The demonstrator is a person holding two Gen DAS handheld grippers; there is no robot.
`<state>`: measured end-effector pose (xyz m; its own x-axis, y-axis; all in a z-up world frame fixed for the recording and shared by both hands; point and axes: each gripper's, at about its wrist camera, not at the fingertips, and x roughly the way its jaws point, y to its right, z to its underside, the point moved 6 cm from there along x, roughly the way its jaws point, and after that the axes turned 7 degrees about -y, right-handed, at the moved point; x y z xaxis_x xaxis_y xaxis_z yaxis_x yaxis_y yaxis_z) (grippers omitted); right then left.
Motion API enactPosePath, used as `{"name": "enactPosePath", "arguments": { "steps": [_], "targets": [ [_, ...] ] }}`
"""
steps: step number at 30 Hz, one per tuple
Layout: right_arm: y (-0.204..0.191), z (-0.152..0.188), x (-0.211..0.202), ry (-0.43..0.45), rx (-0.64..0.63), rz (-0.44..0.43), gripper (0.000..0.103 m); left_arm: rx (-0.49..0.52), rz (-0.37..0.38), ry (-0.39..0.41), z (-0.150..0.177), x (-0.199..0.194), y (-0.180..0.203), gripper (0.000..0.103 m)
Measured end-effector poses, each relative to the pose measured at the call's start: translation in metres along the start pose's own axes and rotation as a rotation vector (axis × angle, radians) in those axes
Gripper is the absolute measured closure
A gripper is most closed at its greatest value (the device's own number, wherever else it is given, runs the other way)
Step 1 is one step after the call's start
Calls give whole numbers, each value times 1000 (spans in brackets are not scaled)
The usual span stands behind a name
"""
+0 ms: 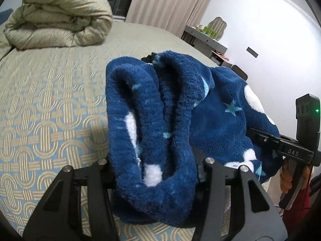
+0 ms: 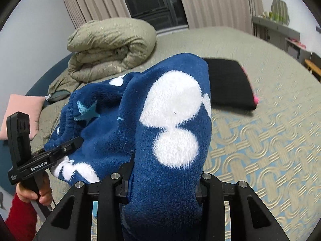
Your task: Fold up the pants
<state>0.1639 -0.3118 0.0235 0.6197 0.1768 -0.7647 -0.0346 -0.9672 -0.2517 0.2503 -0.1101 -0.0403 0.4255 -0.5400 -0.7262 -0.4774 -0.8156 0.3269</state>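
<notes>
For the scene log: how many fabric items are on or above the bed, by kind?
Blue fleece pants, held by left gripper and right gripper: 1
Rolled beige duvet: 1
Folded black garment: 1
Pink pillow: 1
Total: 4

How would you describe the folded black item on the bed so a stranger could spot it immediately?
Start at the large bed with the beige woven-pattern cover. Beyond the lifted navy fleece pants with white spots lies a flat, folded black cloth. Unlike the bulky rolled olive-beige duvet, it is thin, dark and has a pink edge.
</notes>
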Motion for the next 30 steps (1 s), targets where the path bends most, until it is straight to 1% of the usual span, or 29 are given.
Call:
{"name": "enactPosePath", "arguments": {
  "steps": [8, 13, 15, 19, 24, 27, 30],
  "targets": [
    [23, -22, -19, 66, 17, 36, 64, 66, 3, 20, -35, 12, 29, 50],
    [41, -38, -22, 91, 31, 47, 64, 106, 0, 19, -61, 26, 46, 50],
    [51, -52, -21, 99, 37, 47, 64, 123, -5, 21, -76, 33, 52, 50],
    [72, -86, -19, 109, 37, 47, 64, 147, -11, 41, -118, 49, 60, 50],
    [97, -143, -12, 140, 51, 39, 64, 155, -27, 74, -169, 72, 67, 49],
    [112, -170, -5, 158, 74, 28, 64, 159, -41, 86, -196, 87, 70, 49],
    [125, -187, 6, 161, 88, 33, 64, 193, -67, 85, -219, 105, 73, 49]
  ]
}}
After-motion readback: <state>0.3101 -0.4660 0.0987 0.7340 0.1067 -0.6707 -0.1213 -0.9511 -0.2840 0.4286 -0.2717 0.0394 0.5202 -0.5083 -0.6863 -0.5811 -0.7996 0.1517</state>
